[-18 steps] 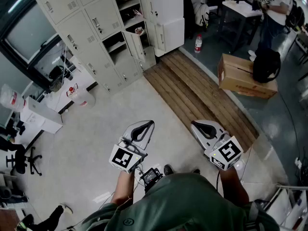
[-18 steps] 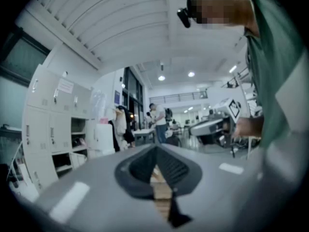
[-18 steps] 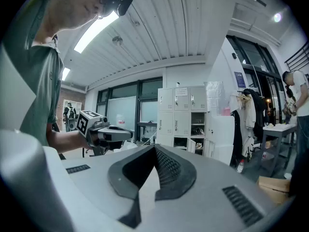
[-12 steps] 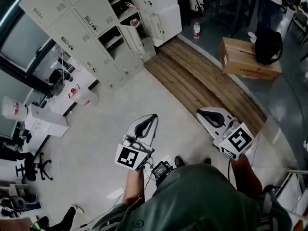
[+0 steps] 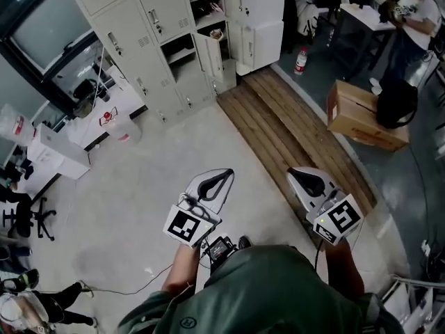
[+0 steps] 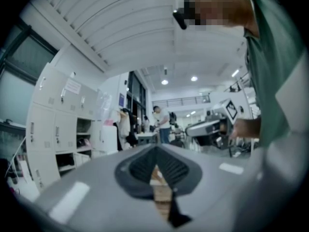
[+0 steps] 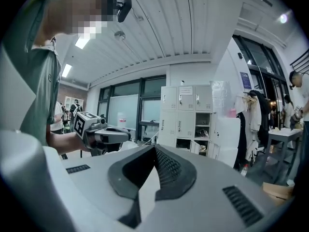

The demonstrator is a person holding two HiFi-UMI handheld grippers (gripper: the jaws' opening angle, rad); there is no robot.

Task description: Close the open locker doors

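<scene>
A pale floor (image 5: 132, 200) is spreading across most of the head view. A cream bank of lockers (image 5: 128, 37) is standing at its far edge, well ahead of both grippers. Several compartments there are gaping open. One small locker door (image 5: 211, 56) is hanging ajar in the lower rows, and taller white doors (image 5: 264, 26) are swinging out at the bank's right end.

A slatted wooden platform (image 5: 292, 138) is running diagonally from the foot of the lockers toward the right gripper. The person in a green shirt (image 5: 264, 291) is holding both grippers out level and side by side over the floor, far from any door.

A cardboard box (image 5: 358, 113) is sitting to the right of the platform, with a black bag (image 5: 396, 103) leaning on it.

The left gripper (image 5: 221, 178) is pointing toward the lockers. Its jaws are meeting at the tips and gripping nothing. The right gripper (image 5: 299, 176) is hovering over the platform's near end, and its jaws are likewise pressing together, empty.

A small bottle (image 5: 300, 61) is standing near the white doors.
</scene>
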